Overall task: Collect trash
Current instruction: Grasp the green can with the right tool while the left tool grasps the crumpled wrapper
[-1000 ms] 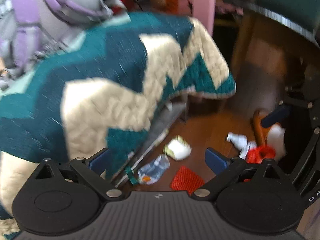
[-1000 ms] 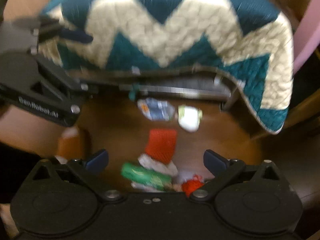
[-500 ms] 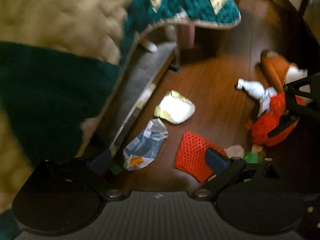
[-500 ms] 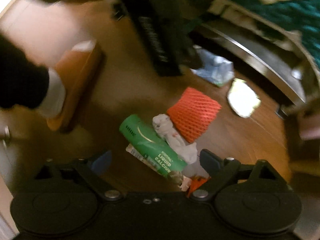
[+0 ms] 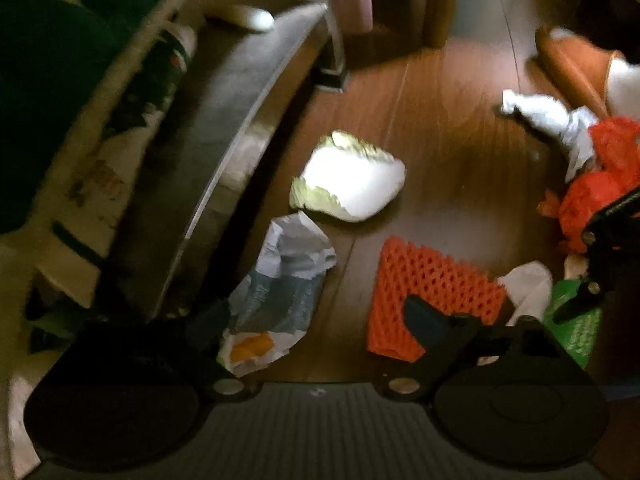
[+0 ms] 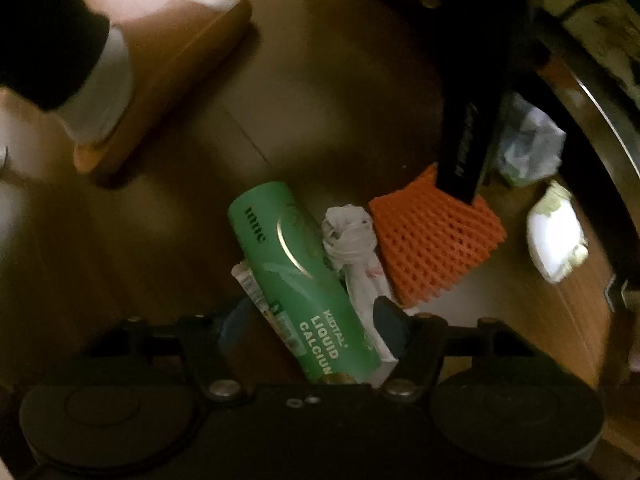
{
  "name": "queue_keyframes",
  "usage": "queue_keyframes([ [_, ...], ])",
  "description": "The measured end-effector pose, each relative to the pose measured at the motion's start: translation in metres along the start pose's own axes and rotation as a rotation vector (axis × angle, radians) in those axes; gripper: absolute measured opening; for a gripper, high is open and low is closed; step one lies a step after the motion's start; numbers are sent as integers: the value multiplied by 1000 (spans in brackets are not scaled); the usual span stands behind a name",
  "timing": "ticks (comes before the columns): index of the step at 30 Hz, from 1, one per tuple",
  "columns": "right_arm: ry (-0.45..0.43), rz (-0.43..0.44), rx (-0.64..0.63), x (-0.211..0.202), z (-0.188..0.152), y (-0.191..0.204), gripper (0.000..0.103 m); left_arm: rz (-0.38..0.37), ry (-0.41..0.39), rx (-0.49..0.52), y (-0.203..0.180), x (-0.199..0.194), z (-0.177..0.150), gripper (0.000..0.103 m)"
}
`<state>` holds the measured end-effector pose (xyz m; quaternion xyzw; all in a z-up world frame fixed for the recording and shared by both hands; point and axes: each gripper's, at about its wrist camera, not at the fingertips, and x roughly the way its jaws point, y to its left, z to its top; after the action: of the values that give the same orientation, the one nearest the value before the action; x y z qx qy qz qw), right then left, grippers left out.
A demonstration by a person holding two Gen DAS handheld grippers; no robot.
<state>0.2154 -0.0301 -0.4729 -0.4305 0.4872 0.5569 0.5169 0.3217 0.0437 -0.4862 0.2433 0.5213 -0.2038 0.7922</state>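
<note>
Trash lies on a dark wood floor. In the left wrist view my left gripper (image 5: 316, 320) hangs low over a crumpled grey-blue wrapper (image 5: 280, 288), which sits between its closing jaws with the pads off it. An orange foam net (image 5: 428, 284) lies under its right finger, and a white crumpled packet (image 5: 352, 184) lies further out. In the right wrist view my right gripper (image 6: 312, 320) straddles a green "Liquid Calcium" box (image 6: 296, 276), its jaws closing without a clear press. A white tissue wad (image 6: 352, 240) and the orange foam net (image 6: 436, 240) lie beside the box.
A metal bed rail (image 5: 224, 160) under a teal blanket runs along the left. A red mesh bag (image 5: 600, 184) and crumpled white paper (image 5: 552, 120) lie to the right. A person's foot in a white sock (image 6: 100, 92) rests in an orange slipper (image 6: 172, 80). Furniture legs (image 5: 440, 0) stand behind.
Both grippers have dropped from blanket height to just above the floor, and the trash now looms large. The right jaws have narrowed around the green box. The left jaws have narrowed slightly.
</note>
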Motion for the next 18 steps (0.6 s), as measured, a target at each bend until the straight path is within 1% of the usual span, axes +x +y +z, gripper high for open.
queue_keyframes([
  [2,5,-12,-17,7,1,2,61,10,2,20,-2,6,1,91],
  [3,7,-21,-33,10,1,3,60,15,2,24,-2,8,2,89],
  [4,7,-32,-50,13,2,5,58,24,6,25,-2,12,3,84],
  [6,6,-43,-86,19,1,7,55,29,22,22,1,19,6,79],
  [7,1,-51,-103,21,0,9,55,34,23,24,1,22,7,75],
  [8,-3,-52,-121,23,0,11,55,50,7,59,-3,25,8,75],
  [9,-3,-53,-132,25,0,12,55,46,4,85,-6,28,9,75],
  [10,-4,-53,-139,26,0,13,55,29,11,94,-9,32,9,69],
  [11,-4,-55,-145,28,0,14,55,20,20,92,-10,36,10,67],
  [17,5,-72,-174,37,-3,17,51,17,49,45,-4,55,15,45],
  [18,6,-72,-171,37,-3,17,50,18,49,38,-3,56,15,35],
])
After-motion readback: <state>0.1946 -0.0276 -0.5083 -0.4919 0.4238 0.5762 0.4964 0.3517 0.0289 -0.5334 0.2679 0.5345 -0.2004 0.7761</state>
